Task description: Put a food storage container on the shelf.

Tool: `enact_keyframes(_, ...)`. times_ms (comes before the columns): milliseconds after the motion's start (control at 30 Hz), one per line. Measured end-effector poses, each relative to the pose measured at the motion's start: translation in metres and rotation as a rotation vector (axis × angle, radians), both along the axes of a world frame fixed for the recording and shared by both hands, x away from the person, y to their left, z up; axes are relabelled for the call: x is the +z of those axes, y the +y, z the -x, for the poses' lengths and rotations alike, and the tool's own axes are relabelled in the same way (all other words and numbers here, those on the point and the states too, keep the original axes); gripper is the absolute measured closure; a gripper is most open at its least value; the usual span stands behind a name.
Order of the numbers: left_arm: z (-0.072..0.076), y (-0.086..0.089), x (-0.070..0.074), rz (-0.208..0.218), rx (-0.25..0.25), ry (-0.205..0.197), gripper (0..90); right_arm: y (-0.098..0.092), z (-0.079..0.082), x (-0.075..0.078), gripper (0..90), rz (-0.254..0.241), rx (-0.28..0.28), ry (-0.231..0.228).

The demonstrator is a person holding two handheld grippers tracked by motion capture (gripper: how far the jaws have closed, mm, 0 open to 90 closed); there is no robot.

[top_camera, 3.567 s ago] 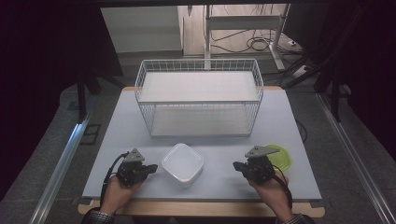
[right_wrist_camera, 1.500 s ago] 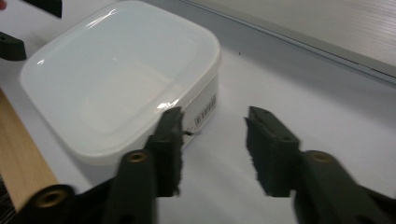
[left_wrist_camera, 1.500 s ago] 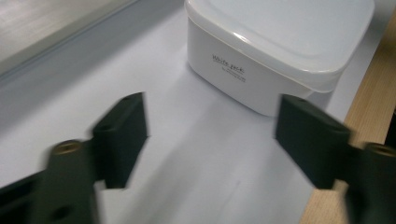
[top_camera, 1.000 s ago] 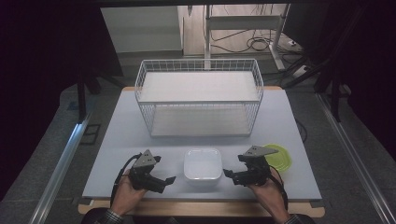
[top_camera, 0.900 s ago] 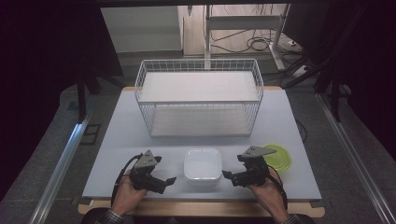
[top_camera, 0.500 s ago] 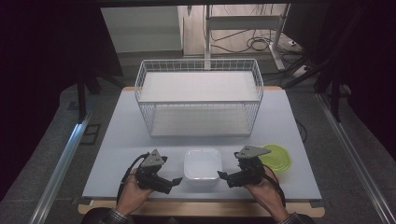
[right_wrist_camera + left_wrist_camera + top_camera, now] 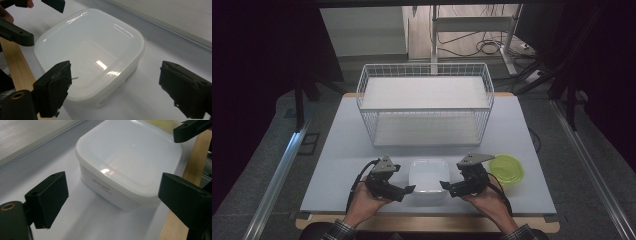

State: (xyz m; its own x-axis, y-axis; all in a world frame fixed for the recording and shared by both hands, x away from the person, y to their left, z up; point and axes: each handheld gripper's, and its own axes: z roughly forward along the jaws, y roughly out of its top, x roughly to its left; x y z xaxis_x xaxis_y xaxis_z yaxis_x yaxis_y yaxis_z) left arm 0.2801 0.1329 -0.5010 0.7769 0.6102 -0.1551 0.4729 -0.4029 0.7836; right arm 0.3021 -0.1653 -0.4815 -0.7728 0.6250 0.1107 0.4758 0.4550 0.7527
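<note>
Quick count from us: we've got one white lidded container (image 7: 428,180), one yellow-green lid (image 7: 507,168), one white wire basket (image 7: 425,106), all sitting on one table (image 7: 337,150). And two tongs, a left one (image 7: 406,190) and a right one (image 7: 448,187).

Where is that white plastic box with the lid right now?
In the high view, the white lidded box sits on the table's near edge, between the left gripper and the right gripper, with the green lid farther right.

Small print on white container (image 7: 101,184) unreadable
</note>
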Motion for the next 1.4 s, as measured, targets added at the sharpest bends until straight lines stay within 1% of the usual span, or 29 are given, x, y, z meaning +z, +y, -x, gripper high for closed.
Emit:
enact_keyframes(67,-0.003,-0.001,0.000,0.014,0.000,0.012,11.2,0.001,-0.004,-0.001,13.0,-0.009,0.000,0.021)
enact_keyframes(100,-0.003,-0.001,0.000,0.014,0.000,0.012,12.0,0.001,-0.007,-0.002,14.2,-0.018,-0.005,0.036)
enact_keyframes(200,-0.012,-0.002,-0.002,0.027,0.000,0.032,14.0,0.002,-0.013,-0.004,15.6,-0.031,-0.007,0.068)
enact_keyframes(300,-0.020,-0.005,-0.006,0.058,-0.017,0.085,12.9,0.007,-0.016,-0.006,17.2,-0.021,0.006,0.093)
enact_keyframes(367,-0.023,-0.007,-0.008,0.080,-0.033,0.121,12.3,0.010,-0.017,-0.007,18.6,-0.031,0.013,0.110)
enact_keyframes(400,-0.023,-0.007,-0.008,0.085,-0.039,0.131,12.3,0.010,-0.016,-0.007,19.3,-0.033,0.012,0.121)
enact_keyframes(433,-0.023,-0.007,-0.008,0.085,-0.039,0.131,12.3,0.010,-0.016,-0.007,19.3,-0.033,0.012,0.121)
enact_keyframes(467,-0.023,-0.008,-0.009,0.100,-0.058,0.161,12.9,0.010,-0.016,-0.006,21.4,-0.037,0.015,0.141)
enact_keyframes(500,-0.023,-0.008,-0.009,0.100,-0.058,0.161,14.0,0.010,-0.016,-0.006,21.4,-0.037,0.015,0.141)
enact_keyframes(533,-0.022,-0.010,-0.009,0.095,-0.079,0.173,14.5,0.009,-0.016,-0.007,22.8,-0.052,0.023,0.171)
enact_keyframes(600,-0.018,-0.011,-0.006,0.071,-0.078,0.168,15.1,0.010,-0.015,-0.007,22.7,-0.059,0.017,0.193)
enact_keyframes(633,-0.016,-0.011,-0.004,0.057,-0.074,0.166,16.6,0.010,-0.014,-0.007,23.6,-0.055,0.015,0.197)
enact_keyframes(700,-0.010,-0.010,0.000,0.038,-0.068,0.164,21.6,0.010,-0.011,-0.005,27.3,-0.047,0.005,0.199)
enact_keyframes(733,-0.007,-0.008,0.002,0.037,-0.061,0.161,26.0,0.008,-0.008,-0.003,31.4,-0.042,-0.006,0.199)
enact_keyframes(800,-0.001,-0.004,0.004,0.042,-0.043,0.159,36.2,0.005,-0.004,0.000,41.2,-0.053,-0.029,0.204)
enact_keyframes(833,-0.001,-0.004,0.004,0.042,-0.043,0.159,41.3,0.002,-0.002,0.002,46.4,-0.062,-0.048,0.214)
enact_keyframes(867,0.004,-0.004,0.006,0.043,-0.015,0.164,44.9,0.000,0.000,0.002,50.7,-0.073,-0.062,0.223)
enact_keyframes(933,0.008,-0.004,0.009,0.035,0.011,0.172,49.5,-0.004,0.002,0.004,58.7,-0.100,-0.084,0.254)
enact_keyframes(967,0.010,-0.005,0.011,0.034,0.024,0.177,52.2,-0.006,0.003,0.005,62.4,-0.114,-0.090,0.262)
enact_keyframes(1000,0.011,-0.005,0.011,0.037,0.035,0.180,54.3,-0.008,0.003,0.005,64.5,-0.129,-0.095,0.276)
enact_keyframes(1033,0.011,-0.005,0.011,0.037,0.035,0.180,56.1,-0.010,0.004,0.005,66.2,-0.140,-0.100,0.287)
enact_keyframes(1067,0.012,-0.005,0.012,0.048,0.061,0.194,58.0,-0.012,0.004,0.005,67.3,-0.158,-0.111,0.301)
enact_keyframes(1133,0.012,-0.005,0.013,0.054,0.069,0.199,60.6,-0.012,0.005,0.005,67.8,-0.163,-0.119,0.304)
enact_keyframes(1167,0.011,-0.004,0.013,0.062,0.078,0.205,60.6,-0.012,0.006,0.006,68.3,-0.163,-0.122,0.297)
enact_keyframes(1267,0.010,0.002,0.016,0.090,0.075,0.218,69.4,-0.012,0.007,0.008,72.8,-0.161,-0.127,0.268)
enact_keyframes(1300,0.010,0.002,0.016,0.089,0.081,0.207,75.2,-0.013,0.005,0.010,76.8,-0.171,-0.137,0.254)
enact_keyframes(1333,0.009,0.002,0.016,0.086,0.086,0.202,77.5,-0.013,0.005,0.010,77.4,-0.171,-0.144,0.243)
enact_keyframes(1367,0.008,0.001,0.016,0.088,0.095,0.202,77.7,-0.012,0.005,0.011,77.5,-0.157,-0.143,0.221)
enact_keyframes(1400,0.008,0.001,0.016,0.085,0.100,0.199,78.0,-0.011,0.005,0.011,77.5,-0.153,-0.146,0.211)
